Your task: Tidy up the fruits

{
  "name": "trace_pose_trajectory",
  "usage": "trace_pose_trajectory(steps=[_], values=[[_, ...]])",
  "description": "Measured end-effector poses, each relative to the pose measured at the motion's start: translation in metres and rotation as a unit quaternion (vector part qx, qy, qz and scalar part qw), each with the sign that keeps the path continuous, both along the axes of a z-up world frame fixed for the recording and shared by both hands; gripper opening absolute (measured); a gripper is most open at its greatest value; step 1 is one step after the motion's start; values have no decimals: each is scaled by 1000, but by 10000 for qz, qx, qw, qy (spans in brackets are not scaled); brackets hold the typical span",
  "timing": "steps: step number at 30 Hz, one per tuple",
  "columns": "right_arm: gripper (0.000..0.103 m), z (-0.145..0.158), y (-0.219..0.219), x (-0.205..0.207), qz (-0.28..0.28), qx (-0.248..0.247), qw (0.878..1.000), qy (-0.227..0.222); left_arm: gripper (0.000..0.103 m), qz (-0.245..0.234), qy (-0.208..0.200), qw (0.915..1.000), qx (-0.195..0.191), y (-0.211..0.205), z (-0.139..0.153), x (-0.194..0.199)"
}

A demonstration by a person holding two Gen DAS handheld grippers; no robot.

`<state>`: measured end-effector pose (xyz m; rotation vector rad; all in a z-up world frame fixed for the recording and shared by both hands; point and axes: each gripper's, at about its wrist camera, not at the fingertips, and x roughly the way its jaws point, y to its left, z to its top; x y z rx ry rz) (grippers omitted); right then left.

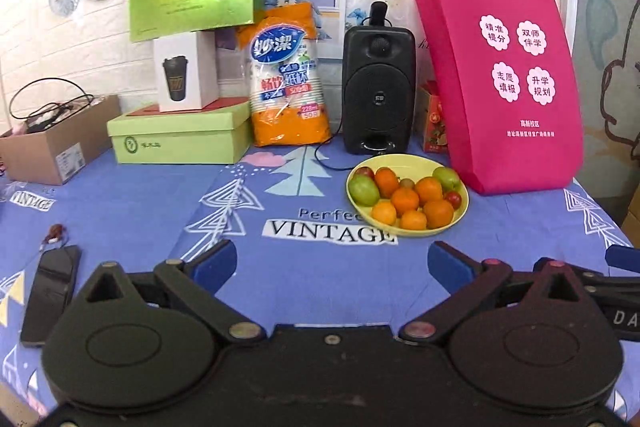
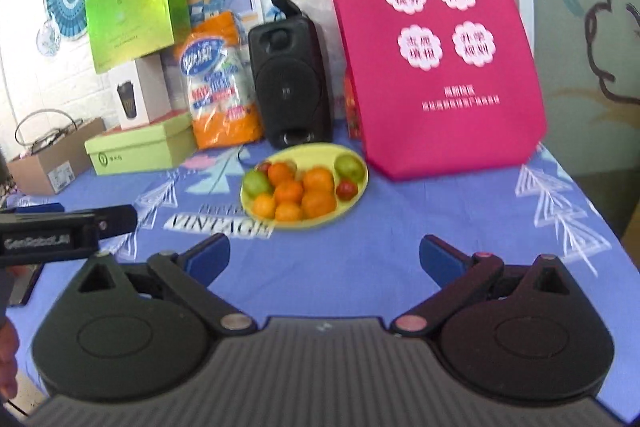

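A yellow-green plate [image 1: 460, 213] sits on the blue cloth in front of a black speaker. It holds several oranges [image 1: 405, 200], two green fruits [image 1: 363, 189] and small red ones [image 1: 453, 199]. The plate also shows in the right wrist view [image 2: 360, 187], with its oranges [image 2: 318, 203]. My left gripper [image 1: 331, 259] is open and empty, well short of the plate. My right gripper [image 2: 324, 255] is open and empty, also short of the plate. The left gripper's body [image 2: 68, 231] shows at the left of the right wrist view.
A pink tote bag [image 1: 504, 67] stands right of the plate. A black speaker [image 1: 378, 87], an orange cup pack [image 1: 286, 79], green boxes [image 1: 180, 135] and a cardboard box [image 1: 52, 147] line the back. A phone [image 1: 50, 295] lies at the left.
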<state>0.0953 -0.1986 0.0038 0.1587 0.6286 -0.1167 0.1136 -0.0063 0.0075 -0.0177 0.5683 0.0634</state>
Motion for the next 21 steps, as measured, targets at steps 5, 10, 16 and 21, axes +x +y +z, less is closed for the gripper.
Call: trace_pose_trajectory(steps=[5,10,16,21], values=[[103,9,13,-24,-62,-247,9996,-110,103,19,-125,9998,-124,5,10,-37],[103,21,21,-34,-45,-349,9992,-178,103,15,-261,9994,-244,6,22,-59],[103,30,29,-43,-6,-515,9984,-241,103,-115,-207,9988,-435,8,31,-68],[103,30,33,-44,44,-614,9979,-210,103,-230,-43,9989,-412,5,30,-67]])
